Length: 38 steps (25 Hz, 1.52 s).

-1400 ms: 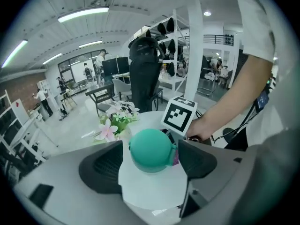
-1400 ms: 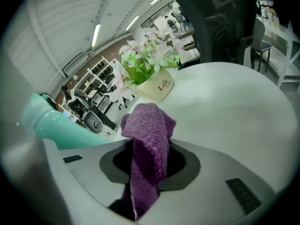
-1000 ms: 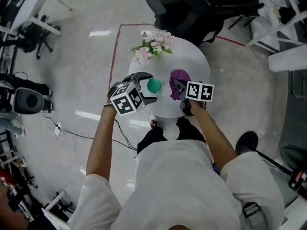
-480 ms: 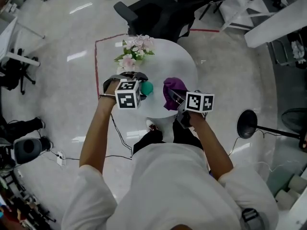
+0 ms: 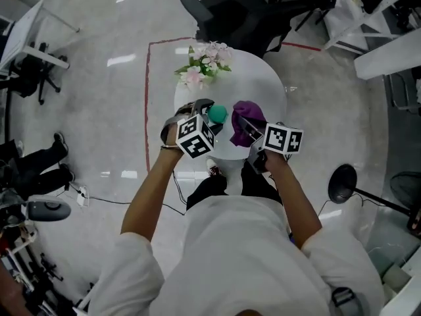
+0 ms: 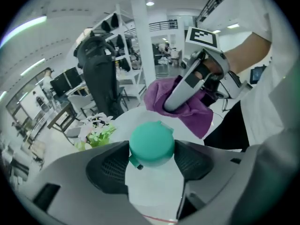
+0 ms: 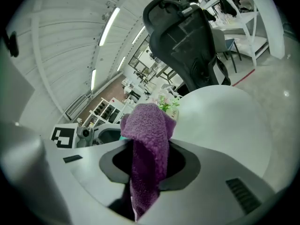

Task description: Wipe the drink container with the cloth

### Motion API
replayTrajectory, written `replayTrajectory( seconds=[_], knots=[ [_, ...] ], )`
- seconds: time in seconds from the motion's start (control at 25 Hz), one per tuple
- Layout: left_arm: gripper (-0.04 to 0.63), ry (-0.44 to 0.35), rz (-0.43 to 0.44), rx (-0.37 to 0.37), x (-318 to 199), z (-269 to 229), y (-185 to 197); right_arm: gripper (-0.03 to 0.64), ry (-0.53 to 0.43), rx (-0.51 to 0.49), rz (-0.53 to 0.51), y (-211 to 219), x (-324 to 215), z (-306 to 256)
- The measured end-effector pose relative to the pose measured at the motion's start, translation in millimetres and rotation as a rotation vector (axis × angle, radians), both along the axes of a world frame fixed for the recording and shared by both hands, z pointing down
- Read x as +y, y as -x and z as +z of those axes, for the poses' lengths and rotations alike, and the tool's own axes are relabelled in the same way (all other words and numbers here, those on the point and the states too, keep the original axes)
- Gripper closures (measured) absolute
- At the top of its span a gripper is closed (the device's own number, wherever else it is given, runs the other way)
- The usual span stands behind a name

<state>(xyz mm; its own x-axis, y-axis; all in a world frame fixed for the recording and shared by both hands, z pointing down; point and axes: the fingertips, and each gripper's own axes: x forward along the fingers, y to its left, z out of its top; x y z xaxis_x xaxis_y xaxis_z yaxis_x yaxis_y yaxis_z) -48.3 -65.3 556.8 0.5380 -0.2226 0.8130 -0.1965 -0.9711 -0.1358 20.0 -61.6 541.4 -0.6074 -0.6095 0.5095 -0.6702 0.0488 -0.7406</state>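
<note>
The drink container [image 5: 218,114] is a white bottle with a teal cap [image 6: 151,143], standing on the round white table [image 5: 263,84]. My left gripper [image 5: 209,110] has just been closing on it: in the left gripper view both pads [image 6: 108,167] press on the bottle body below the cap. A purple cloth [image 5: 247,115] hangs bunched from my right gripper [image 5: 245,125], just right of the bottle and a little apart from it. In the right gripper view the cloth [image 7: 147,139] fills the gap between the shut jaws of that gripper [image 7: 149,161] and droops below them.
A bunch of pink and white flowers [image 5: 204,61] stands at the table's far left. A black office chair [image 5: 230,15] is behind the table. Red tape [image 5: 147,97] marks the floor to the left. The person's legs are at the table's near edge.
The left jaws have drawn in from wide open to gripping the bottle. The right gripper has risen slightly with the cloth. The head camera has shifted.
</note>
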Motion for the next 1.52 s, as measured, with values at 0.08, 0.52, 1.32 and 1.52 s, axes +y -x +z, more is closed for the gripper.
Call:
replayTrajectory(
  seconds=[0.08, 0.52, 1.32, 1.52],
  knots=[
    [0.288, -0.001, -0.103, 0.01, -1, 0, -2, 0.499, -0.016, -0.037, -0.011, 5, -8, -3],
    [0.29, -0.005, -0.57, 0.012, -7, -1, 0, 0.499, -0.009, -0.127, -0.19, 25, -38, 11],
    [0.29, -0.039, -0.808, 0.012, -10, 2, -2, 0.5, 0.222, 0.155, -0.312, 16, -34, 178],
    [0.29, -0.048, -0.823, 0.019, -8, 1, -3, 0.508, 0.19, 0.282, -0.293, 13, -27, 195]
  ],
)
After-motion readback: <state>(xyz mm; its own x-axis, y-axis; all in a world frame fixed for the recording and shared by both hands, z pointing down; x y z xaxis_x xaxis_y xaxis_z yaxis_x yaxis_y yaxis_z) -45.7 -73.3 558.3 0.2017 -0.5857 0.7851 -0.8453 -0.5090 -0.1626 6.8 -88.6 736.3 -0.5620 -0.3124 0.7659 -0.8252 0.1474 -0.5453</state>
